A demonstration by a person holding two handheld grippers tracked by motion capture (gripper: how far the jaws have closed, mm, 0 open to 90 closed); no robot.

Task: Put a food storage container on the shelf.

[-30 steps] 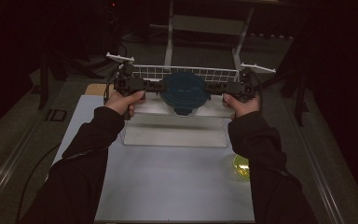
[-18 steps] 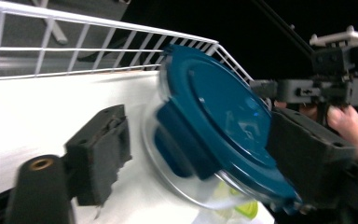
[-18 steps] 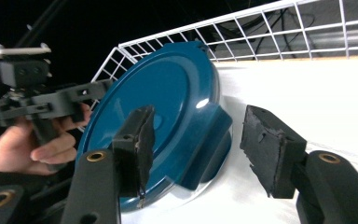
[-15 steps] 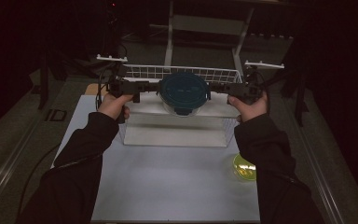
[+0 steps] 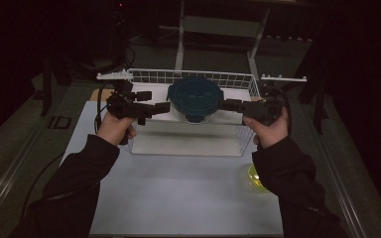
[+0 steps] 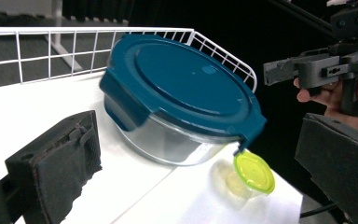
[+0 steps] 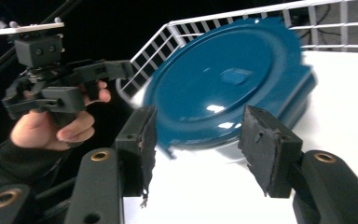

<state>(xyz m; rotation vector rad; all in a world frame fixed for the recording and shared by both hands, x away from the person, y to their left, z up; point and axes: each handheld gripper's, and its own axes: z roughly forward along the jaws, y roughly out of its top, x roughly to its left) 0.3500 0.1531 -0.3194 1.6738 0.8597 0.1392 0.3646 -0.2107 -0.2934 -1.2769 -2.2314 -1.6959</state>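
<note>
A round glass container with a dark teal lid (image 5: pixel 195 96) rests inside a white wire basket (image 5: pixel 149 75), toward its back. My left gripper (image 5: pixel 155 100) hovers just left of it, and its jaws have just been opening; they now stand wide with nothing between them. In the left gripper view the container (image 6: pixel 182 88) lies beyond the spread jaws of the left gripper (image 6: pixel 200 140). My right gripper (image 5: pixel 226 105) is off the container's right side, open and apart from it. In the right gripper view the lid (image 7: pixel 228 88) sits past the right gripper (image 7: pixel 198 135).
A small yellow-lidded cup (image 5: pixel 256 177) stands on the white table (image 5: pixel 178 198) near its right edge, in front of the basket. Metal frame legs and cables lie behind the basket. Dark floor surrounds the table.
Both grippers carried the container away from me into the basket, then let go. The left jaws spread wide, and both hands have drawn outward from its sides.
</note>
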